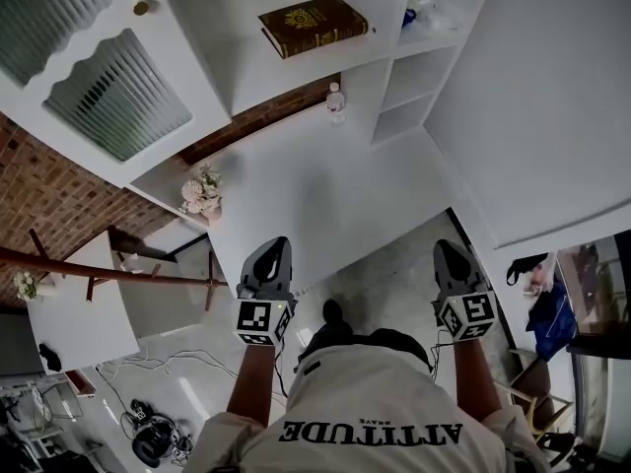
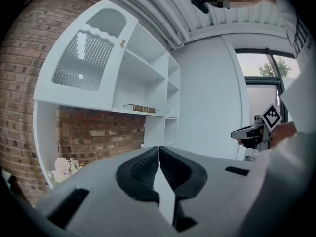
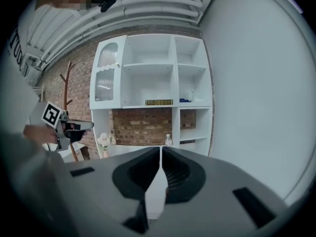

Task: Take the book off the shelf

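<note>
A brown book (image 1: 313, 25) with a gold emblem lies flat on a white shelf (image 1: 296, 72) of the wall unit, well ahead of both grippers. The left gripper view shows the book (image 2: 139, 108) far off, and the right gripper view shows the book (image 3: 158, 102) edge-on. My left gripper (image 1: 273, 249) is held at the near edge of the white counter (image 1: 325, 190), its jaws shut with nothing between them (image 2: 158, 148). My right gripper (image 1: 449, 251) hangs level with it to the right, also shut and empty (image 3: 161, 148).
A vase of pale flowers (image 1: 201, 190) and a small bottle (image 1: 336, 101) stand at the back of the counter. A ribbed-glass cabinet door (image 1: 113, 92) lies left of the book's shelf, a blue object (image 1: 409, 16) in the right compartment. A white wall (image 1: 542, 97) borders the right side.
</note>
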Demonstrator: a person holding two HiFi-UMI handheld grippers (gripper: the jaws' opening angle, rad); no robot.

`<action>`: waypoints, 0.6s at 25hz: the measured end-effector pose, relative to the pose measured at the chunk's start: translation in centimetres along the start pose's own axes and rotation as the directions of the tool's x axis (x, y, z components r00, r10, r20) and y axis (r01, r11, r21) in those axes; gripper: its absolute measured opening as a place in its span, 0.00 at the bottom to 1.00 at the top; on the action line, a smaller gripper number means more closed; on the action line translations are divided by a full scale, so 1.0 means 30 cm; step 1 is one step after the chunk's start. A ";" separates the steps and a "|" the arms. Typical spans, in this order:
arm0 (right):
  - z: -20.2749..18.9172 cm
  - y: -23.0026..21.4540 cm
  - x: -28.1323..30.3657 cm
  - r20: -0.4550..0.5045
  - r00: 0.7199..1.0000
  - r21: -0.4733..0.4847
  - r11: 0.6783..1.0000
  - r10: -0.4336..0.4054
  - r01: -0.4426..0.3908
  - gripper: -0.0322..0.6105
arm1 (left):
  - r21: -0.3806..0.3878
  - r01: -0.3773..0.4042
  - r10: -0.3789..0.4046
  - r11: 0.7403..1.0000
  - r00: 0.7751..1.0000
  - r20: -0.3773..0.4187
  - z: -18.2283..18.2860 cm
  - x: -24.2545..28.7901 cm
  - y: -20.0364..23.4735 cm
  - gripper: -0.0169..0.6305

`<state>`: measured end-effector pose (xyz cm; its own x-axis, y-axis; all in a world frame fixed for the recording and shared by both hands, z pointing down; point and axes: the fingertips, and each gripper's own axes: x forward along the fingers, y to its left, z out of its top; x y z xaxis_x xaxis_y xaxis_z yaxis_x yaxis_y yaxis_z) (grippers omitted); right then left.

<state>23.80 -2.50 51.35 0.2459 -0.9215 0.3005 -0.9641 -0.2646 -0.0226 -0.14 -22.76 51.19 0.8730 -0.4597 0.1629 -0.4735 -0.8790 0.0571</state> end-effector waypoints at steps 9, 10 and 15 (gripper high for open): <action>0.075 0.017 0.084 0.020 1.000 -0.035 0.999 0.023 -0.022 0.10 | -0.014 -0.030 0.030 0.999 0.999 0.016 0.018 0.002 0.065 0.07; 0.084 0.019 0.097 0.024 0.999 -0.040 0.999 0.033 -0.032 0.10 | -0.018 -0.040 0.040 0.999 0.999 0.017 0.020 0.001 0.070 0.07; 0.133 0.014 0.181 0.050 0.994 -0.062 0.993 0.101 -0.098 0.10 | -0.035 -0.101 0.103 0.994 0.993 0.049 0.051 0.021 0.074 0.07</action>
<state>25.12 -8.75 49.18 0.1516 -0.9565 0.2491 -0.9879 -0.1547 0.0074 -0.46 -25.21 49.93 0.8243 -0.5535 0.1193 -0.5633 -0.8229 0.0746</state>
